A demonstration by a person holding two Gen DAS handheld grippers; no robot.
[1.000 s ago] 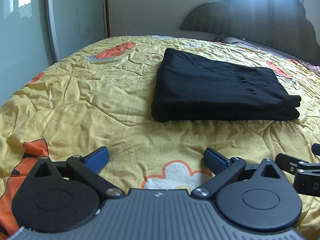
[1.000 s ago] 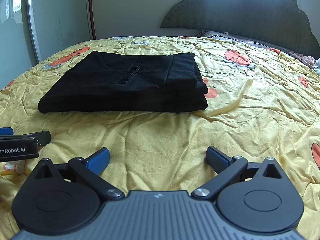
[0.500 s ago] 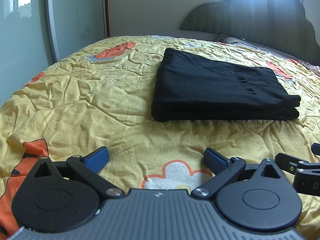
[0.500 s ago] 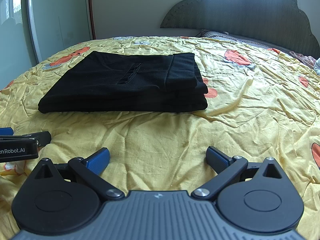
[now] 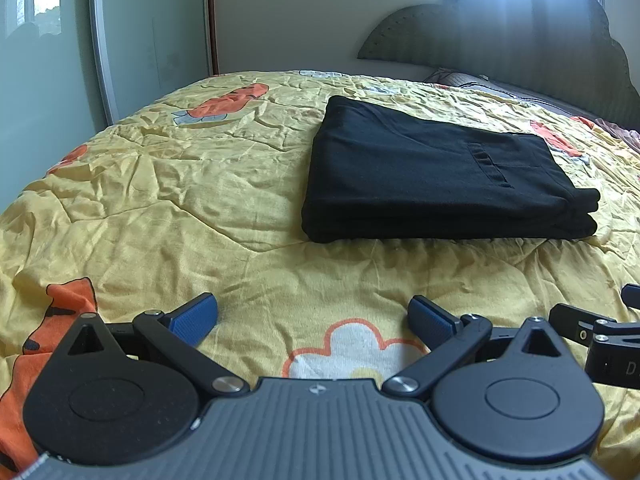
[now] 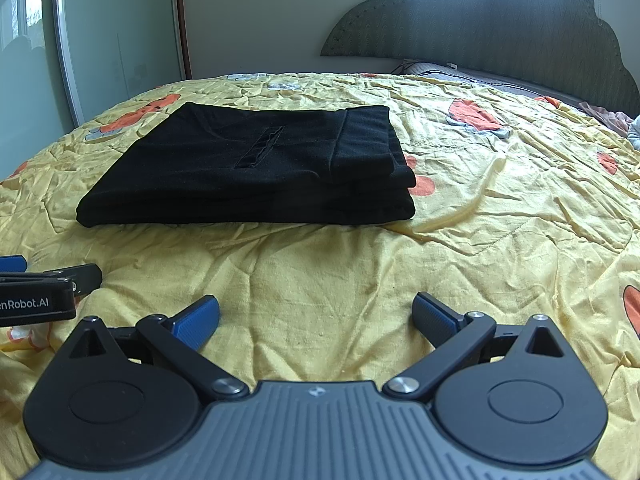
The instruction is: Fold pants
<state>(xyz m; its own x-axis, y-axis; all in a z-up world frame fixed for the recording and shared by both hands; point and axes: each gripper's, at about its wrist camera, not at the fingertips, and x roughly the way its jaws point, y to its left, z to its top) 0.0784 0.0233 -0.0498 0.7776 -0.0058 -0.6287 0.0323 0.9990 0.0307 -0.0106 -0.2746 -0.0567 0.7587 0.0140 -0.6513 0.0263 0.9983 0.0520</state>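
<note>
The black pants (image 5: 432, 176) lie folded into a flat rectangular stack on the yellow bedspread (image 5: 168, 208); in the right wrist view the same pants (image 6: 256, 168) sit ahead and slightly left. My left gripper (image 5: 314, 318) rests low on the bed short of the stack, open, with nothing between its blue pads. Equally open and empty, my right gripper (image 6: 316, 318) lies beside it, also short of the pants. Each view catches the edge of the other gripper: the right one (image 5: 596, 332) and the left one (image 6: 40, 292).
The bedspread (image 6: 500, 216) is wrinkled, with orange and white flower prints. A dark padded headboard (image 6: 480, 20) stands at the far end. A glossy wardrobe door (image 5: 48, 60) runs along the left side. Some cloth lies at the far right edge (image 6: 612, 118).
</note>
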